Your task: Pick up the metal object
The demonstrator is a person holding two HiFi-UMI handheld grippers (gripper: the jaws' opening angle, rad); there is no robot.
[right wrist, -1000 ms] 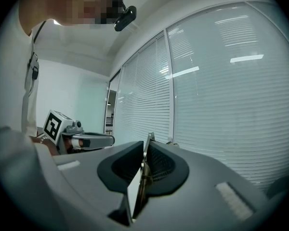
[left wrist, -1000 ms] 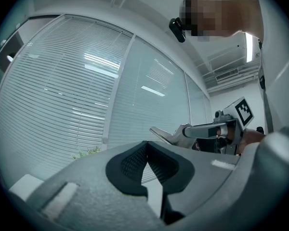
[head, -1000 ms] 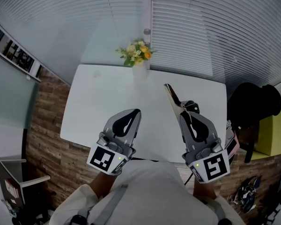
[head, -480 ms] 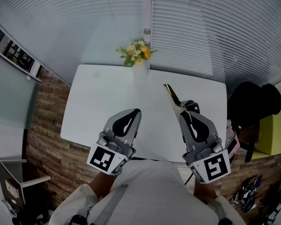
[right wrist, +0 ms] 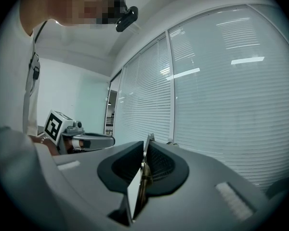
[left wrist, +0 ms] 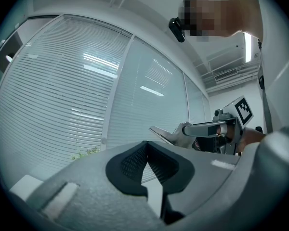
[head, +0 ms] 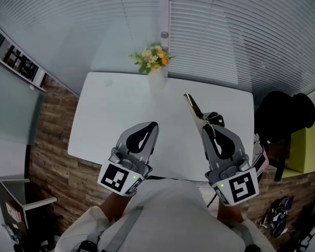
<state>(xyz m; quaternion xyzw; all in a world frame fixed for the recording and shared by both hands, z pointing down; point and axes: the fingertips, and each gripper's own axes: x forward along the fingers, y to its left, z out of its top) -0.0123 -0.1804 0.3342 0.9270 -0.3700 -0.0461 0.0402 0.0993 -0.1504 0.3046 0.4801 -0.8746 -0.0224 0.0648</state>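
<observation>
Metal object [head: 192, 105] pinched in R gripper [head: 206, 129], seemingly airborne.

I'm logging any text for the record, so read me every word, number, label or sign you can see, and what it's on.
No readable words or numbers.
Marker cube on the left gripper and marker cube on the right gripper: black-and-white square patterns, not text.
Dark panels on the left wall: too small to read.
The thin metal object in the right gripper: no marking visible.

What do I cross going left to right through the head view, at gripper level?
left gripper → metal object → right gripper, which holds it → black object → yellow object
</observation>
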